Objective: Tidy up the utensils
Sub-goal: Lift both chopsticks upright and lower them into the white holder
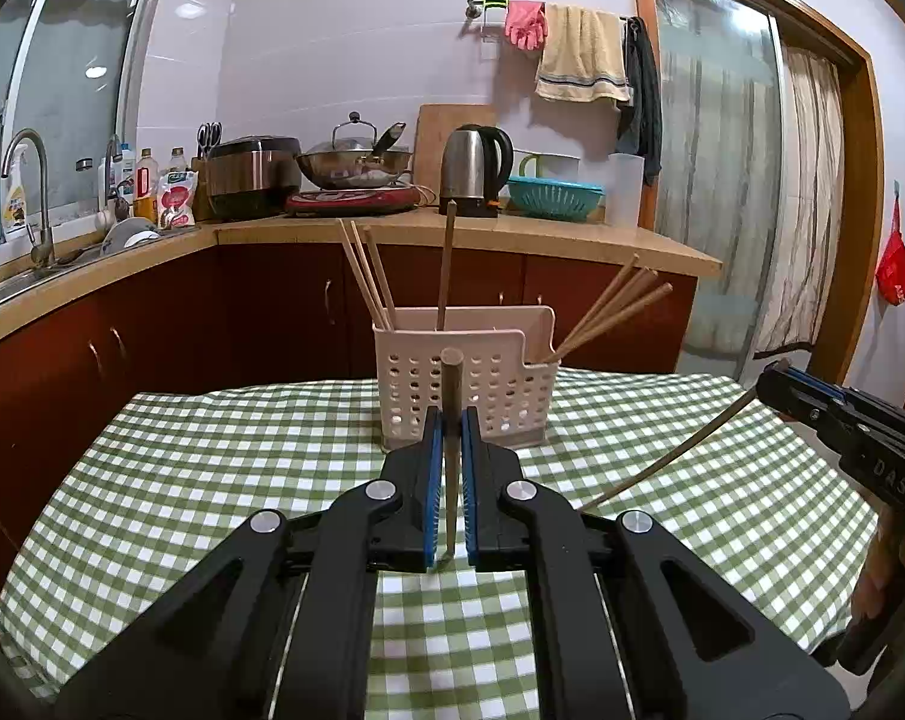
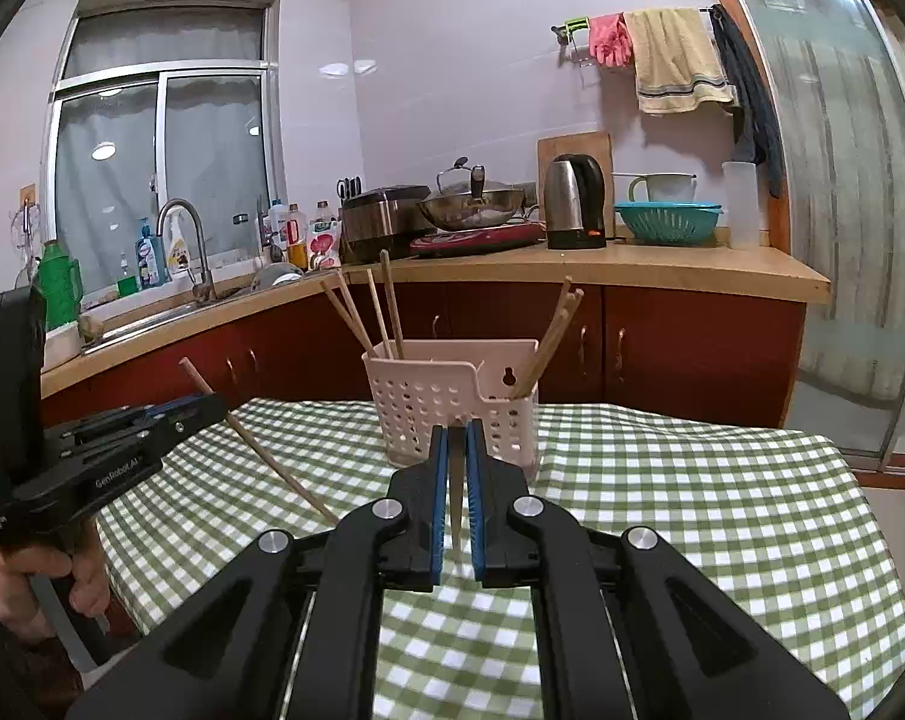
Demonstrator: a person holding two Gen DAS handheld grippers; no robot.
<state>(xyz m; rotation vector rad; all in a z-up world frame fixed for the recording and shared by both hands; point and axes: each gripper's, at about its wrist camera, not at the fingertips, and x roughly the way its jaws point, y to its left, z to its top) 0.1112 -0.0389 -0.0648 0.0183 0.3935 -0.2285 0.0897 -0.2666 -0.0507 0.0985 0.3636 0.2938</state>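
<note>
A kitchen table (image 1: 212, 480) has a green checked cloth. A white holder (image 1: 464, 378) stands on it with chopsticks (image 1: 368, 276) inside. The left gripper (image 1: 451, 420) fingers pinch one chopstick (image 1: 451, 396). The right gripper (image 2: 457, 438) fingers pinch another stick (image 2: 456, 498).

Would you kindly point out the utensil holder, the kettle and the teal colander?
utensil holder (image 1: 500, 384), left wrist view, perforated front wall.
kettle (image 2: 563, 198), right wrist view, steel body.
teal colander (image 1: 551, 199), left wrist view, slotted side.
</note>
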